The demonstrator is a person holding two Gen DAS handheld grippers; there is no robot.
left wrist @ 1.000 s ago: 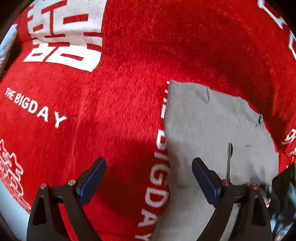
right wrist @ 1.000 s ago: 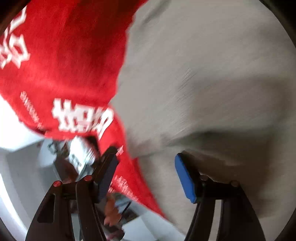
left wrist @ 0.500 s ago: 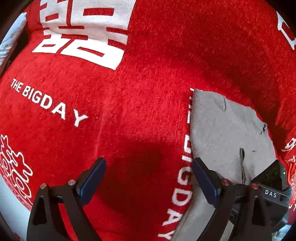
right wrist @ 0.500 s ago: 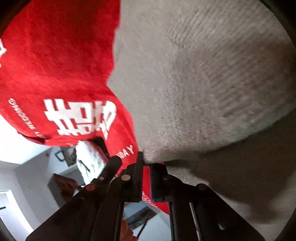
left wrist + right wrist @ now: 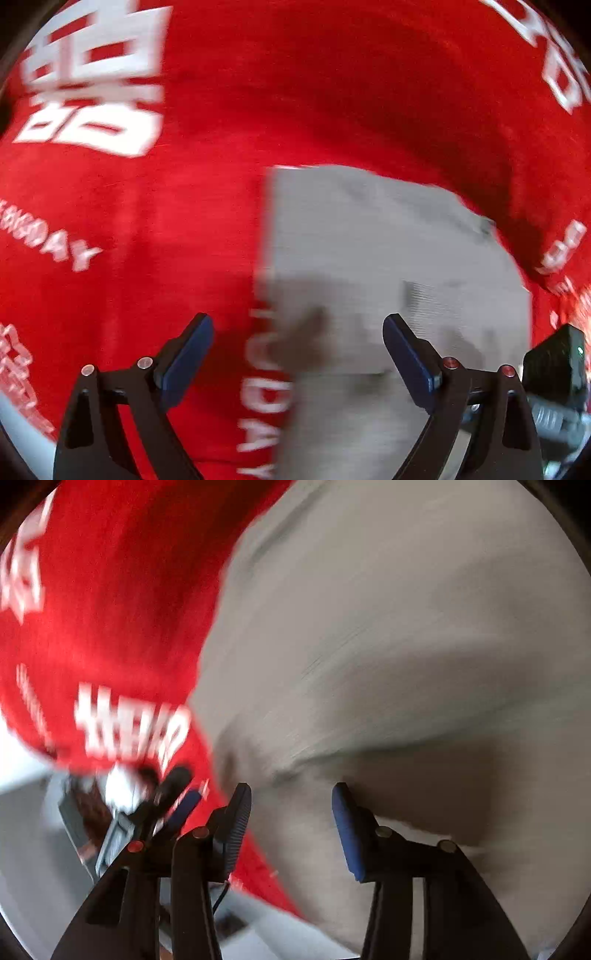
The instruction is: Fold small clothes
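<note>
right gripper [image 5: 291, 827] jaws reopened — grey garment [image 5: 406, 646] beyond them.

both my views are smeared with motion blur. in the left view the white lettering [image 5: 266, 402] on the red cloth [image 5: 184, 221] can't be read, and the grey garment [image 5: 369, 240] runs off the bottom edge. a dark device [image 5: 554, 365] at the right edge is cut off. in the right view the clutter [image 5: 110, 805] past the cloth's edge is too blurred to name.
</note>
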